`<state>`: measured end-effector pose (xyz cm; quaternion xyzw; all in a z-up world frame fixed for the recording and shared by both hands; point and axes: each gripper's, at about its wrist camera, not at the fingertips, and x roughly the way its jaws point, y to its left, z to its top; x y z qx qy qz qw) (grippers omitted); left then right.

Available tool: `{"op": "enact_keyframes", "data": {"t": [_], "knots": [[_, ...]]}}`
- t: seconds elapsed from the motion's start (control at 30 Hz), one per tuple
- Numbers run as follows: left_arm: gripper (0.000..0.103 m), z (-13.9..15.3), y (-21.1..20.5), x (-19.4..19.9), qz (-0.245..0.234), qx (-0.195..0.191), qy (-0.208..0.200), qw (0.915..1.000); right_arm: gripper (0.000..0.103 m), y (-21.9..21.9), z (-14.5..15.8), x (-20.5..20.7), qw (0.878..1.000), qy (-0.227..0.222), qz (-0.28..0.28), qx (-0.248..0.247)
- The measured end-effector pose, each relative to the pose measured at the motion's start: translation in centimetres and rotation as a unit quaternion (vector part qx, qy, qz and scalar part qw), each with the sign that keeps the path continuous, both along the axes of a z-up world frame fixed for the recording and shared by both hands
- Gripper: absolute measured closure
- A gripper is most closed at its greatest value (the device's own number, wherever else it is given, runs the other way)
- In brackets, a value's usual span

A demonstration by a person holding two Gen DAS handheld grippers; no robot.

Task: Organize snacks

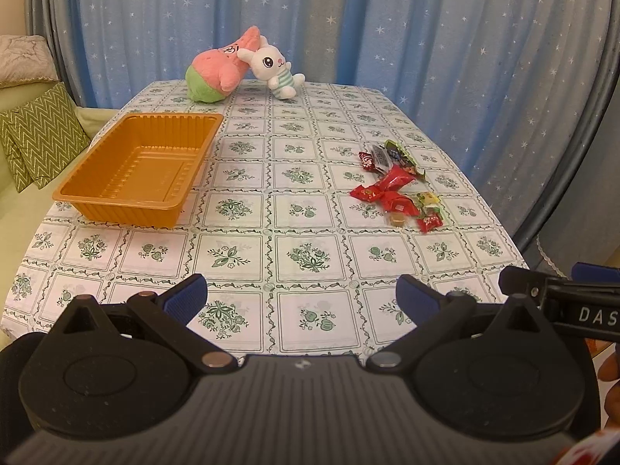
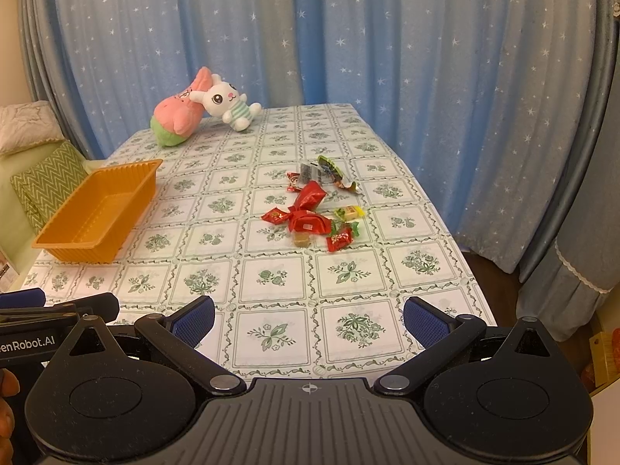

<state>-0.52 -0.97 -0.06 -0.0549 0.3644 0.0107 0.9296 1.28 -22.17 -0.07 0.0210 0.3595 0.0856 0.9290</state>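
Observation:
An orange plastic tray (image 1: pixel 116 197) stands empty on the left of the table; it also shows in the right wrist view (image 2: pixel 58 248). A pile of wrapped snacks (image 1: pixel 395 190), mostly red with some green and yellow, lies on the right; in the right wrist view the pile (image 2: pixel 310 213) is mid-table. My left gripper (image 1: pixel 302 302) is open and empty over the table's near edge. My right gripper (image 2: pixel 310 321) is open and empty, also at the near edge, beside the left one.
A pink and green plush (image 1: pixel 217 73) and a white bunny plush (image 1: pixel 271 68) lie at the table's far end. The table has a green patterned cloth (image 1: pixel 302 213). Blue star curtains hang behind. A sofa with green cushions (image 1: pixel 38 139) is at the left.

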Motion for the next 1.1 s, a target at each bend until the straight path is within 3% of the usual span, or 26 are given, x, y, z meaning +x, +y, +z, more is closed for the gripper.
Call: {"op": "enact_keyframes", "data": {"t": [1.1], "knots": [[0.000, 0.17, -0.27, 0.37, -0.002, -0.003, 0.001, 1.0000, 0.000, -0.30, 0.25, 0.12, 1.000, 0.001, -0.002, 0.000]]}}
